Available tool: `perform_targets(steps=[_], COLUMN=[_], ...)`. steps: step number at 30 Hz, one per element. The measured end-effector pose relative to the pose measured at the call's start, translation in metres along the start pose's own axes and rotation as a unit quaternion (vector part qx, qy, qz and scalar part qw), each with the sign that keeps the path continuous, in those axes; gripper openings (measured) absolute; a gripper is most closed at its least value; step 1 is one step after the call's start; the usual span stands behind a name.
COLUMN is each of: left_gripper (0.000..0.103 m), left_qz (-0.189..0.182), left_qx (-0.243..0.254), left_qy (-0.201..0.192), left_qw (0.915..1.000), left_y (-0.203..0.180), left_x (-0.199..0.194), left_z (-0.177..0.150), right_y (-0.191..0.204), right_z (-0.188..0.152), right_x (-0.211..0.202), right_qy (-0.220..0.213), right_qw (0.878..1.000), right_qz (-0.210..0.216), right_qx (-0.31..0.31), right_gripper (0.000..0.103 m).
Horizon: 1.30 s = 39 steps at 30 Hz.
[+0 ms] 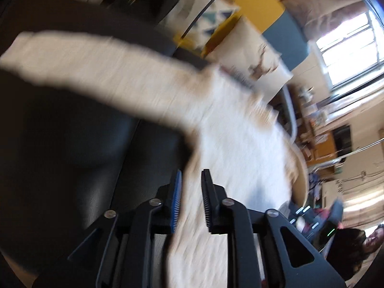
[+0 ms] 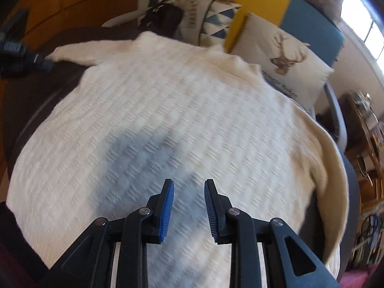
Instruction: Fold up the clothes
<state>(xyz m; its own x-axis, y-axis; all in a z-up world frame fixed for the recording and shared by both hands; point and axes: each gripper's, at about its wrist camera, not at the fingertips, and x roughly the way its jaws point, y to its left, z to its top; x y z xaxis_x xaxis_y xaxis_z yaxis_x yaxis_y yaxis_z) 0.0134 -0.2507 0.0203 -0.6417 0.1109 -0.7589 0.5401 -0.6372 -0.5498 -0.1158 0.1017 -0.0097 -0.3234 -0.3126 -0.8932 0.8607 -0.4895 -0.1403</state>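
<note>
Meanwhile, on a dark sofa (image 2: 36, 100), a cream cable-knit sweater (image 2: 168, 110) lies spread front-up, its collar toward the cushions and one sleeve (image 2: 79, 52) stretched out to the side. The right gripper (image 2: 189, 206) hovers just above the lower body of the knit, jaws spread and pinching nothing, its shadow falling on the wool.

The left gripper (image 1: 192, 201) appears in its own badly blurred view with sweater fabric running between its fingers — whether the jaws are pressing the cloth or merely framing it cannot be told. In the right-hand view it shows only as a dark shape at the sleeve's cuff.

Judging by the layout, the step in hand is the first fold: bringing a sleeve or side panel across the body. Doing it well likely means taking a firm pinch at the edge, lifting just enough to clear the knit, and laying it flat without dragging the rest.

Only the right view shows the whole garment and a deer-print cushion (image 2: 285, 57) sharply; only the left shows the sleeve close — and a bright window (image 1: 350, 48).
</note>
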Motion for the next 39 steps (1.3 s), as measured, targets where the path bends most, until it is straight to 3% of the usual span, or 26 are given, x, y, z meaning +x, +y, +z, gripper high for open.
perform_targets(steps=[3,6,9,12,15,17,22,24,27,30,32,36,39], left_gripper=[0.025,0.028,0.028,0.028,0.028,0.028,0.028,0.029,0.028,0.028,0.028,0.028,0.029], left_qz=[0.007,0.026,0.023,0.038,0.080,0.121,0.152,0.164,0.142,0.095,0.074,0.036,0.028], left_qx=[0.038,0.113,0.199,0.253,0.267,0.267,0.292,0.316,0.284,0.240,0.214,0.174,0.158], left_qy=[-0.005,0.026,0.063,0.084,0.094,0.093,0.040,0.030,0.047,0.028,0.027,0.048,0.069], left_qw=[0.9992,0.9930,0.9778,0.9632,0.9558,0.9515,0.9433,0.9341,0.9469,0.9656,0.9735,0.9829,0.9846], left_y=[-0.017,-0.047,-0.057,-0.069,-0.069,-0.063,-0.070,-0.077,-0.072,-0.057,-0.043,-0.006,0.016], left_x=[0.019,0.062,0.073,0.094,0.121,0.146,0.161,0.165,0.147,0.101,0.075,0.038,0.024], left_z=[0.047,0.082,0.077,0.070,0.068,0.073,0.081,0.081,0.084,0.081,0.069,0.025,-0.012], right_y=[0.017,0.014,-0.002,-0.014,-0.015,-0.014,-0.011,-0.008,-0.002,-0.007,-0.006,0.015,0.034], right_z=[0.015,0.012,0.010,0.007,0.006,0.004,-0.004,-0.008,-0.008,-0.005,0.006,0.039,0.065], right_x=[0.028,0.041,0.045,0.049,0.051,0.052,0.051,0.051,0.051,0.050,0.041,0.025,0.039], right_qy=[0.022,0.032,0.030,0.024,0.019,0.017,0.019,0.018,0.019,0.027,0.011,-0.035,-0.032], right_qw=[1.000,0.999,0.998,0.996,0.997,0.997,0.998,0.998,0.999,0.999,1.000,0.998,0.997], right_qz=[0.008,0.022,0.051,0.071,0.070,0.063,0.027,0.009,-0.011,0.004,0.015,0.046,0.073], right_qx=[-0.013,-0.005,0.026,0.040,0.033,0.031,0.048,0.055,0.045,0.036,0.024,-0.007,-0.013], right_gripper=[0.026,0.027,0.032,0.034,0.036,0.036,0.037,0.037,0.037,0.037,0.037,0.038,0.038])
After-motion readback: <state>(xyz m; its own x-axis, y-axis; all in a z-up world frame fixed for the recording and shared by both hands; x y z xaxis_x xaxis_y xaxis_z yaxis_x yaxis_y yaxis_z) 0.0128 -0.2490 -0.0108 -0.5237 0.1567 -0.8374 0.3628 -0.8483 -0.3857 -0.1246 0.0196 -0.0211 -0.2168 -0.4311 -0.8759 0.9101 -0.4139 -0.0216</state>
